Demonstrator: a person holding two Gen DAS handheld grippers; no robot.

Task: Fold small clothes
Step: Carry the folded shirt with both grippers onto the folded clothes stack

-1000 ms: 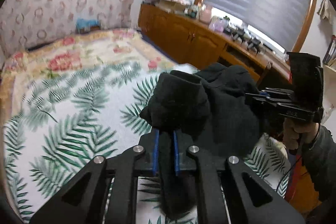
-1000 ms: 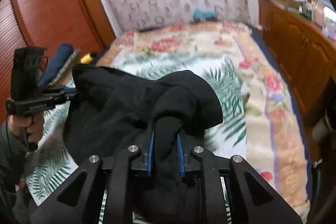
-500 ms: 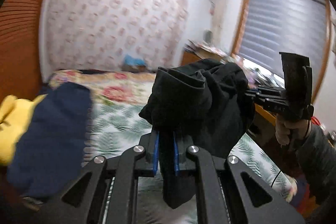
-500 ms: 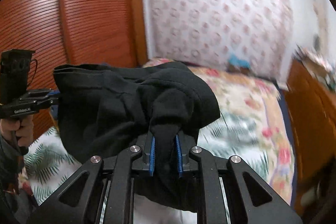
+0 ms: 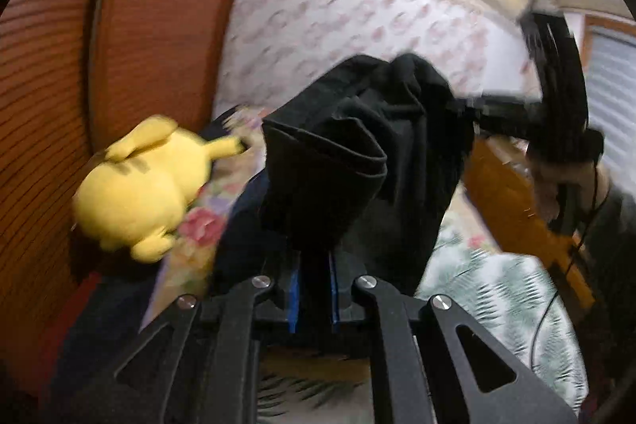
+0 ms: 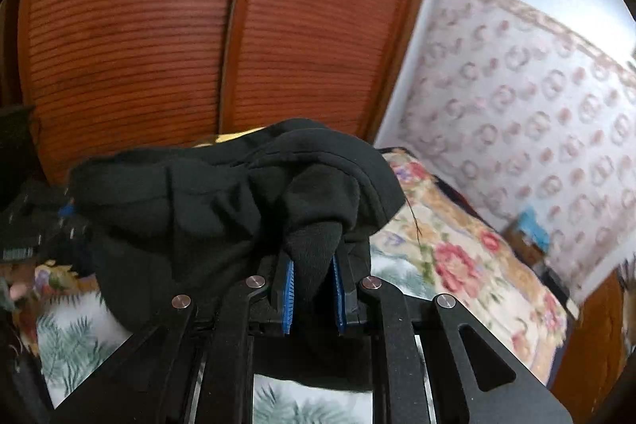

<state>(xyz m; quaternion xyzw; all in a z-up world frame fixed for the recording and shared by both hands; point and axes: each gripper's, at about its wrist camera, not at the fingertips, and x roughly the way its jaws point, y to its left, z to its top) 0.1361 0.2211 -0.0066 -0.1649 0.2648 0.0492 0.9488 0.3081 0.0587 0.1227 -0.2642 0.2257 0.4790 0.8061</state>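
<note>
The black cloth (image 5: 357, 165) hangs in the air over the bed (image 6: 469, 265), bunched up. The left tool (image 5: 313, 291) and right tool (image 6: 313, 299) each pinch one edge, likely to spread it out flat for folding. A yellow toy (image 5: 139, 185) lies far left by the brown wardrobe (image 6: 198, 26). Flowered wallpaper (image 6: 536, 98) covers the far wall.
</note>
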